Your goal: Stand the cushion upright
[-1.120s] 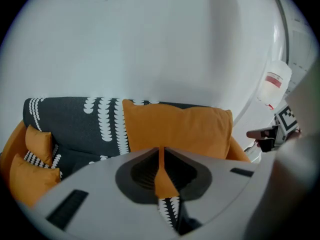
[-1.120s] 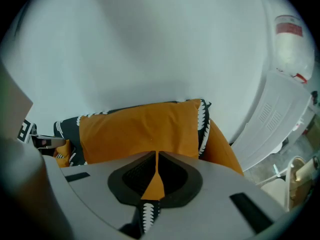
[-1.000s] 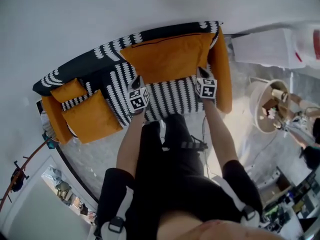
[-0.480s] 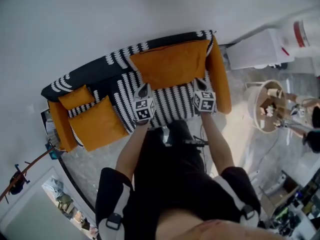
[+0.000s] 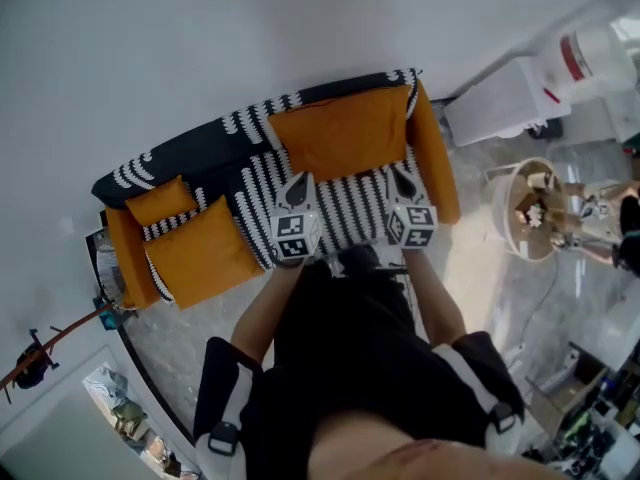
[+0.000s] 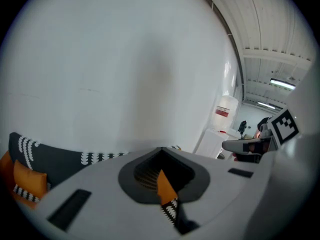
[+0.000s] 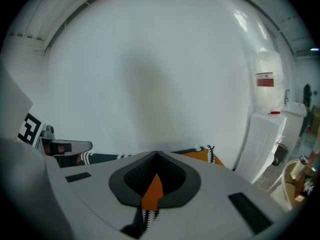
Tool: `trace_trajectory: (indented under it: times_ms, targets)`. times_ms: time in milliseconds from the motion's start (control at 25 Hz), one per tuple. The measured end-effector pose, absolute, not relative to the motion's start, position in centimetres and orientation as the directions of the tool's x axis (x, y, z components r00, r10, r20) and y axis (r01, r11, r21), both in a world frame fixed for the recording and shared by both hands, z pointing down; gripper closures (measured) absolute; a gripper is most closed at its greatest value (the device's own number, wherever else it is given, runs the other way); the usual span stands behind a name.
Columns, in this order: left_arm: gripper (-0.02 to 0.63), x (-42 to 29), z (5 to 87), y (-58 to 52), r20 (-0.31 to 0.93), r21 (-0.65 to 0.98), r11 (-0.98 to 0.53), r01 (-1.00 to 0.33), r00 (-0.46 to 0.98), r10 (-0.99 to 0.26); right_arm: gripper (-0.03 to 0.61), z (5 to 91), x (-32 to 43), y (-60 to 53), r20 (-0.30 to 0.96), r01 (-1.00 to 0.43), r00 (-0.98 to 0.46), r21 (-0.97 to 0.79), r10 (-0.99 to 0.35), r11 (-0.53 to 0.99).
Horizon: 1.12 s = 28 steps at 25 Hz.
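Note:
A large orange cushion [image 5: 345, 133] leans against the backrest of the black-and-white patterned sofa [image 5: 240, 128], at its right end. Both grippers hang in the air in front of the seat, apart from the cushion. My left gripper [image 5: 298, 185] is shut with nothing in it, and my right gripper [image 5: 401, 175] is shut and empty as well. In the left gripper view the closed jaws [image 6: 161, 154] fill the bottom, with a sliver of orange and sofa pattern showing through the slit. The right gripper view shows its jaws [image 7: 156, 156] closed the same way, with the cushion's top corner [image 7: 200, 155] beyond.
Two smaller orange cushions [image 5: 198, 253] [image 5: 160, 200] lie at the sofa's left end. Orange armrests [image 5: 432, 153] close both ends. A white cabinet [image 5: 500, 103] and a round bin of items [image 5: 528, 213] stand to the right. White wall behind the sofa.
Both grippers have lifted up and back from the lower edge of the large cushion, staying shut. The cushion keeps leaning on the backrest.

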<state>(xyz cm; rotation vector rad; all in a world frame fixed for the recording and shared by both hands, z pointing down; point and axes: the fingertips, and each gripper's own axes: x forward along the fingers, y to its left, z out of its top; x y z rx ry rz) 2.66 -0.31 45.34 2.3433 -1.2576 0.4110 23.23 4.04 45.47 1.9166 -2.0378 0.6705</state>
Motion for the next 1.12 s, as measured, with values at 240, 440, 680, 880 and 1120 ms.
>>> trace_trajectory:
  times_ms: [240,440,680,880,1120]
  targets:
    - [0.617,2.1,39.7,2.0,0.374,0.19,-0.542,-0.819,0.571,-0.731,0.581,40.8,20.7,6.9,0.41,-0.984,-0.115,-0.173,-0.905,0.047]
    - [0.617,0.9,37.4,2.9,0.335,0.158,-0.549,-0.821,0.568,-0.752,0.581,38.5,18.4,8.2,0.375,-0.981,-0.136,-0.181,-0.917,0.071]
    - [0.617,0.5,36.9,3.9,0.325,0.159,-0.546,-0.822,0.566,-0.758,0.583,38.1,17.7,8.4,0.356,-0.979,-0.154,-0.179,-0.922,0.094]
    - [0.617,0.4,37.3,4.0,0.334,0.17,-0.547,-0.82,0.57,-0.75,0.583,37.8,17.3,8.0,0.345,-0.979,-0.166,-0.17,-0.924,0.113]
    - [0.617,0.7,36.9,3.5,0.318,0.172,-0.552,-0.816,0.576,-0.753,0.583,37.8,17.2,7.7,0.345,-0.979,-0.167,-0.167,-0.924,0.115]
